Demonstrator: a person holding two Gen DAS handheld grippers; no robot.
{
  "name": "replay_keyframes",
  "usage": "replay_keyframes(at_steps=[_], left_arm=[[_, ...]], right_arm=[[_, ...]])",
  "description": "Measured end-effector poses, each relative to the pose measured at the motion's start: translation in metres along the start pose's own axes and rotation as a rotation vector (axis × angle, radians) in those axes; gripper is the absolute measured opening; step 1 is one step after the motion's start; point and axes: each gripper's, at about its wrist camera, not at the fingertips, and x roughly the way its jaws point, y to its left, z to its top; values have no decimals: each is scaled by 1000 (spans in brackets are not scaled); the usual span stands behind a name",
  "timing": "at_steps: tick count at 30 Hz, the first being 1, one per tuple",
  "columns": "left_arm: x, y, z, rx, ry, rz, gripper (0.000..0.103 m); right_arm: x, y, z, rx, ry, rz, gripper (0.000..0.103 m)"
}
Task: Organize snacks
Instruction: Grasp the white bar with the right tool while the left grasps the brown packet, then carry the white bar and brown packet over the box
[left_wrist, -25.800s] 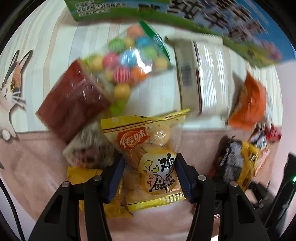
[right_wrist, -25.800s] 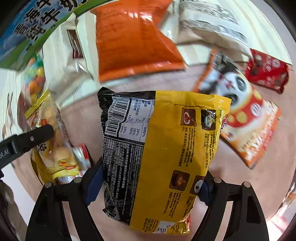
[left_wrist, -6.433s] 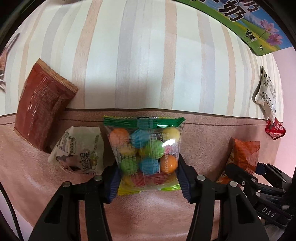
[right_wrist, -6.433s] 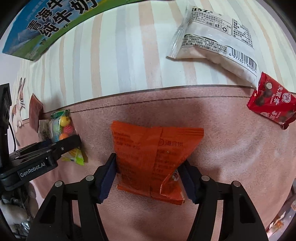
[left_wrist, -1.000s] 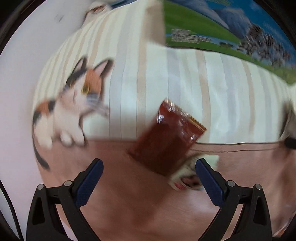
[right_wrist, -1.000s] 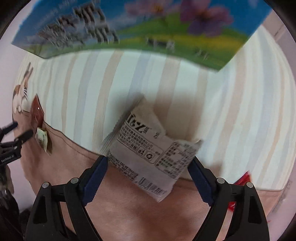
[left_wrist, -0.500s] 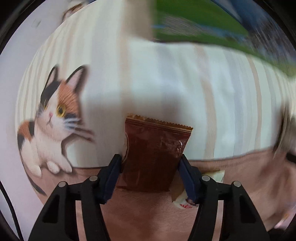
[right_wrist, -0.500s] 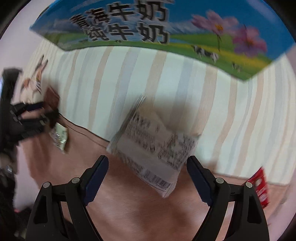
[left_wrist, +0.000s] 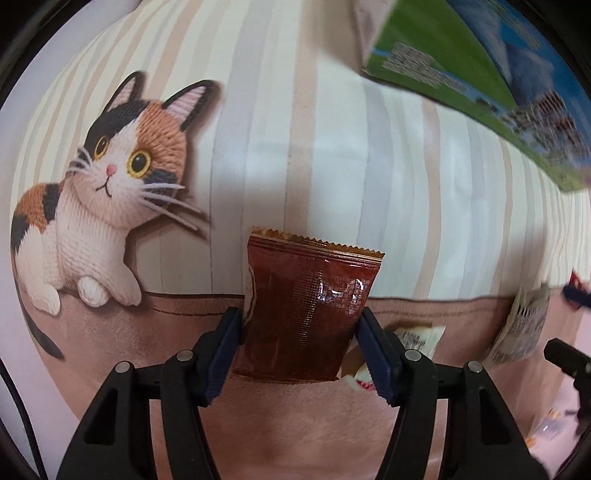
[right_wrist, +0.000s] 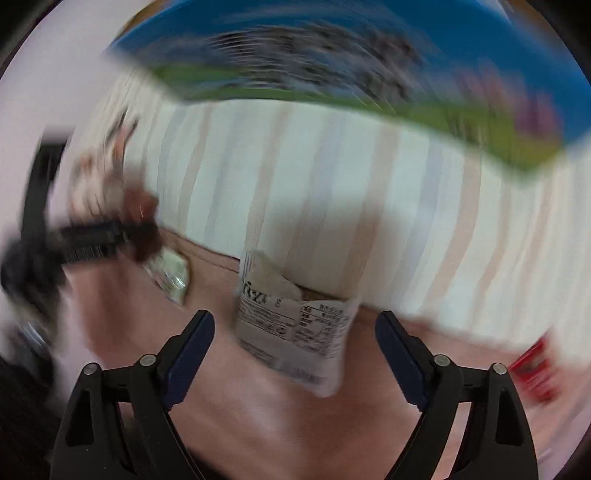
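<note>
Brown foil snack pkt (left_wrist: 308, 314), light, crinkly, slick, sits clamped mid-body btwn left gripper (left_wrist: 301, 349) pads over the pink mat (left_wrist: 110, 332), prob. best held across the flat sides; right gripper (right_wrist: 295, 354) gapes w/ white pkt (right_wrist: 295, 332) loose btwn.

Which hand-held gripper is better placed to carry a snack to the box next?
Left. The left hand-held gripper is shut on the brown packet. The right hand-held gripper is open around the white packet, pads apart from it, in a blurred view.
</note>
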Motion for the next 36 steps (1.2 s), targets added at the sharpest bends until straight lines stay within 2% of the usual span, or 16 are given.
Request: replay_keyframes(at_steps=[5, 8, 11, 12, 14, 16, 18, 21, 22, 24, 27, 28, 29, 31, 33, 36], left_arm=[[2, -54, -7, 92, 11, 61, 62], [8, -61, -7, 103, 15, 65, 62], [9, -64, -9, 99, 17, 55, 62], [5, -64, -8, 99, 17, 52, 62], [8, -57, -5, 99, 18, 44, 62], [8, -58, -7, 98, 16, 36, 62], [10, -60, -8, 98, 16, 25, 64], [18, -55, -3, 115, 16, -1, 70], [22, -55, -2, 119, 18, 3, 71], [27, -55, -4, 115, 15, 10, 71], [19, -50, -2, 31, -14, -39, 66], [17, -47, -2, -2, -19, -51, 62], [14, -44, -3, -38, -21, -70, 60], [13, -34, -9, -116, -17, -100, 59], [17, -25, -17, -162, -9, -126, 59], [30, -22, -27, -169, 18, -148, 61]], right_arm=[[20, 63, -5, -425, 71, -219, 92], [51, 92, -11, -636, 157, -370, 92], [73, 100, -9, -715, 203, -450, 91], [78, 100, -5, -714, 215, -463, 88], [76, 91, 5, -631, 201, -446, 81], [62, 63, 22, -389, 177, -322, 80], [49, 19, 36, -52, 143, -167, 80], [44, -30, 36, 294, 119, 18, 82], [43, -38, 35, 350, 116, 59, 82], [38, -44, 35, 388, 100, 90, 82], [31, -44, 35, 360, 93, 83, 81], [31, -43, 32, 349, 83, 65, 79], [30, -43, 31, 337, 63, 36, 70], [29, -29, 10, 365, 31, 37, 66], [30, -38, -5, 475, 5, 88, 66], [35, -53, -22, 579, 38, 190, 68]])
